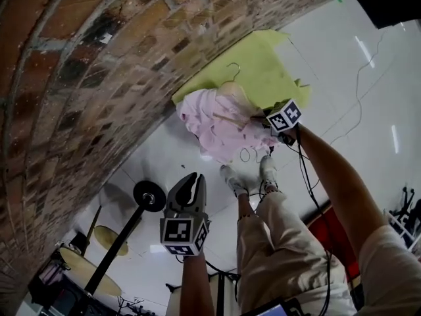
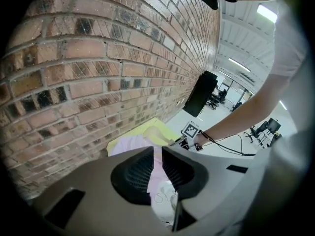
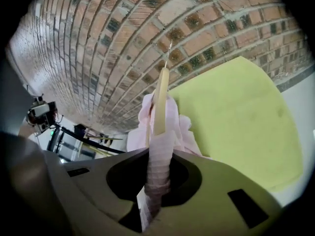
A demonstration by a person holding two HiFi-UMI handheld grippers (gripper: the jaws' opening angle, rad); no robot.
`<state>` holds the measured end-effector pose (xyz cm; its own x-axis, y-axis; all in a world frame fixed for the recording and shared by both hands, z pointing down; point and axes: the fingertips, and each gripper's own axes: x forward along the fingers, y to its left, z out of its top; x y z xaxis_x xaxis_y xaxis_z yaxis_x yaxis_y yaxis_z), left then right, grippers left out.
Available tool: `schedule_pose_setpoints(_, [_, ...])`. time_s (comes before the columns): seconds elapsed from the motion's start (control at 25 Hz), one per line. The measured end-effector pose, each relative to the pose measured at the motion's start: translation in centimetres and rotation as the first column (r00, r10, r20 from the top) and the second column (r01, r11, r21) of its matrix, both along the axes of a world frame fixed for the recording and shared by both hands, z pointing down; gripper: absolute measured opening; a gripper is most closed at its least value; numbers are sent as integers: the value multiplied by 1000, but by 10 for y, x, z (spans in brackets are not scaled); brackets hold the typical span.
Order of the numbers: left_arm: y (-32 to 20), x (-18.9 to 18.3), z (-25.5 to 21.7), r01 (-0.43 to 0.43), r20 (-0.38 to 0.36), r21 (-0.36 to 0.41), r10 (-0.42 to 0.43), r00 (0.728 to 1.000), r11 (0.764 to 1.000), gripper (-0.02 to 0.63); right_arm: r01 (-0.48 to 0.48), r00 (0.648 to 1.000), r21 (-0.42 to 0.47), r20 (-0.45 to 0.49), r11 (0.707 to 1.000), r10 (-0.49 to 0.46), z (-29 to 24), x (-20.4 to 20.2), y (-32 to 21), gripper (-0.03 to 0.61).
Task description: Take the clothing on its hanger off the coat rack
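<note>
The pink garment hangs on a pale wooden hanger with a wire hook, clear of the coat rack and over the edge of a yellow-green mat. My right gripper is shut on the garment's ribbed pink edge just below the hanger, which runs straight away from the jaws. My left gripper is apart from the garment, nearer me and beside the rack's base, shut with nothing in it. In the left gripper view the garment and the right gripper's marker cube lie beyond its jaws.
A brick wall fills the left side. The coat rack's black pole and round base stand on the white floor left of my left gripper. The person's legs and shoes are below the garment. Cables trail along the right arm.
</note>
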<state>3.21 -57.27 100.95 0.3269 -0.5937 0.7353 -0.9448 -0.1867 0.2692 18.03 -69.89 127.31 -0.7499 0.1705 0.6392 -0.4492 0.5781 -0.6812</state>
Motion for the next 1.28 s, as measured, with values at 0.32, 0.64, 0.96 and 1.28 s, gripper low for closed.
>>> schedule_pose_setpoints(0.32, [12,9,10,2,-17,-29,-2,1000,1000,58,35,924,142,-381,989,22,63,27,-15,39])
schedule_pose_setpoints(0.64, [22,-8,13,22,0,-11,-22,1000,1000,58,-9,877,195,-469,981,102,74,12,-34,117])
schedule_pose_setpoints(0.96, [38,-17,-10,47,-1,23,-47,999,999,58,-196,870,254,-401,947,287,49,30,-46,268])
schedule_pose_setpoints(1.28, [66,-34,-121,100,26,187,-107,994,977,43,-455,888,355,116,817,444,-203,-26,-32,282])
